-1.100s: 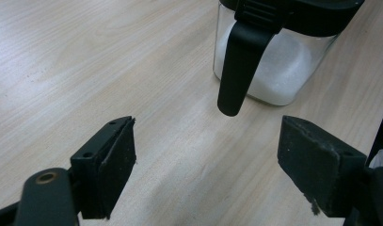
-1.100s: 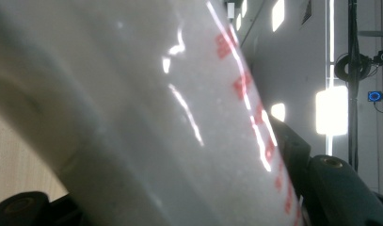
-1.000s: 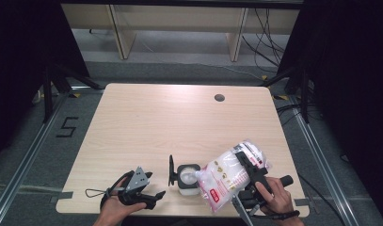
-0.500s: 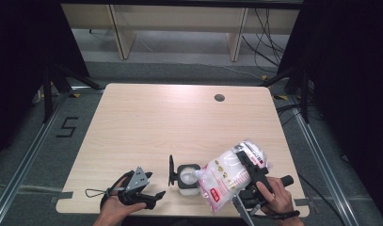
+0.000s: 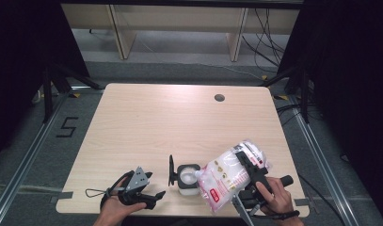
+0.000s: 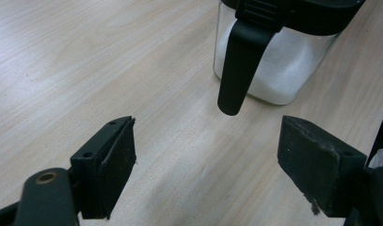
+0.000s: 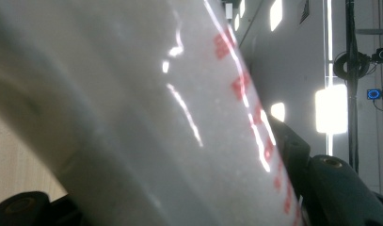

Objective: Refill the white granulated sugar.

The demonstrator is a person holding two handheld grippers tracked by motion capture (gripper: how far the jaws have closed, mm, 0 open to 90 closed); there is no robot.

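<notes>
On the left, our left gripper (image 5: pixel 154 195) rests on the table (image 5: pixel 147 122) with jaws spread and empty, so the clear jar (image 5: pixel 187 178) could shift as the right gripper (image 5: pixel 243 165), pinching the white bag (image 5: pixel 227 179), tips it over the mouth. We judge that granules may spill. The left gripper view reveals the jar's (image 6: pixel 274 70) white fill and black flap (image 6: pixel 238 70); the right gripper view gives the bag's (image 7: pixel 156 117) red print up close.

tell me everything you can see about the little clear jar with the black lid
The jar is small, squarish and clear, glass or plastic by its look, partly filled with a white granular powder. Its black hinged lid stands open and upright on the left side; in the left gripper view a black clasp hangs down its wall. It stands upright near the table's front edge. The tilted bag's corner reaches over its mouth; whether they touch I cannot tell.
</notes>
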